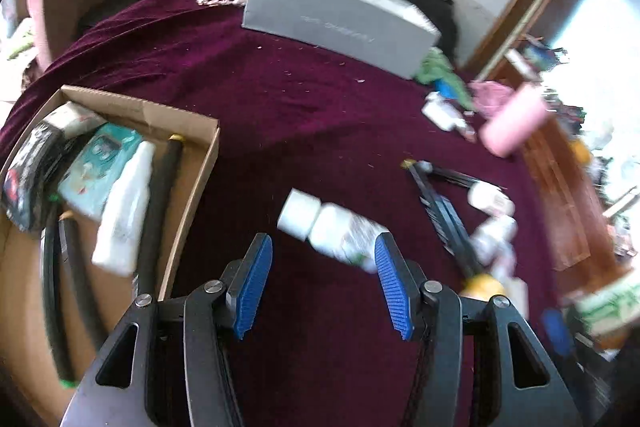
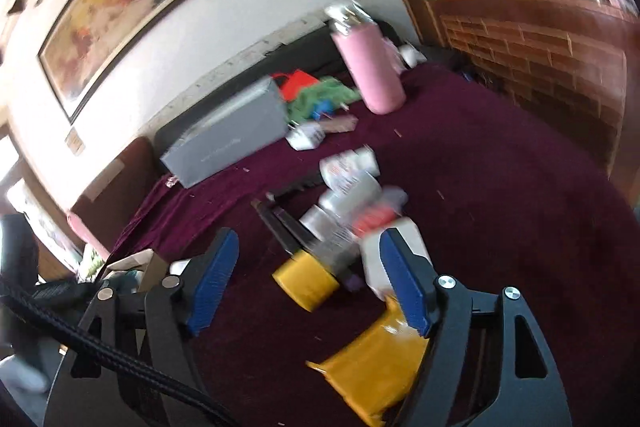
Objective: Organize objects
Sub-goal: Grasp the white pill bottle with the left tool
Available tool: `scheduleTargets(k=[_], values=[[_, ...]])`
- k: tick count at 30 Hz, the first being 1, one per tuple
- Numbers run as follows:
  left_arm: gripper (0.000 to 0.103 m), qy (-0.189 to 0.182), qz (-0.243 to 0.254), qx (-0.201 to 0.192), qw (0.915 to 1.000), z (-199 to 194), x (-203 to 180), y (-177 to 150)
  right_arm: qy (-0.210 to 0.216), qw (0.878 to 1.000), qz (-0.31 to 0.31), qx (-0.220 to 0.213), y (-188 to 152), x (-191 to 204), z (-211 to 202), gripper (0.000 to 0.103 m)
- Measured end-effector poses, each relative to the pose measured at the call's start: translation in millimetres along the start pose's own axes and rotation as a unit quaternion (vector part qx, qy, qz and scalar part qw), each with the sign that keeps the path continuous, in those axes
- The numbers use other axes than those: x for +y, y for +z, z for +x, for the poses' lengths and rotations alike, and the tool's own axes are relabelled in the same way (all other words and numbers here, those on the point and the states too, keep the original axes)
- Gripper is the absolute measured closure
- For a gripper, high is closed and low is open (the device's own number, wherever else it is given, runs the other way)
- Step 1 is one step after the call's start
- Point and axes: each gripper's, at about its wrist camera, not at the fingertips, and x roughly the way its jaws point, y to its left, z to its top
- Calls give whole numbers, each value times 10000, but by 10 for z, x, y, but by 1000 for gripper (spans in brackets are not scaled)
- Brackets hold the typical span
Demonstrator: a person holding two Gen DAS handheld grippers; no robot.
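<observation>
In the left wrist view my left gripper stands open over the maroon cloth. A white bottle lies on its side just ahead of the blue pads, not pressed by them. In the right wrist view my right gripper is open above a blurred heap of white bottles and a black tube with a yellow cap. A yellow packet lies under its right finger. Nothing is held in either gripper.
An open cardboard box at the left holds packets, a white pouch and black tubes. A grey box stands at the back, with a pink flask, green cloth and a wooden shelf to the right.
</observation>
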Motion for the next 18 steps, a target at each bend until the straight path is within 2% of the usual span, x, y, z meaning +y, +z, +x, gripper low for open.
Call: scheduleTargets(k=[1,3,4,5,8,10,12,14,15,18], values=[[56,115,-54,47,9999,100,-22,23,163,9995,227,112,29,-65,18,29],[54,209,-169,170,9995,272,-50,51,350,9988,327,-54,71,-91,-57,29],[47,195,-196,131,9995,318,-63,68,371,9988,309,-122,77,-92,-98,28],[46,283,-171,89,9994,358,-96,92,421,9985,311,-158,80,-92,-128,28],[46,602,304,134,9976,528,-261,140,480,9983,294,-162,56,-69,-172,27],[46,756,824,374,9930,672,-375,80,545,9980,272,-155,51,-57,-180,27],[49,733,1323,327,9880,672,-496,-15,560,9978,314,-154,52,-78,-190,27],[69,611,1648,403,9836,623,-565,-105,577,9975,385,-132,54,-113,-173,27],[73,526,1818,460,9808,580,-582,-163,560,9975,424,-123,55,-135,-154,27],[74,287,2036,569,9770,421,-555,-315,533,9972,514,-66,55,-170,-123,26]])
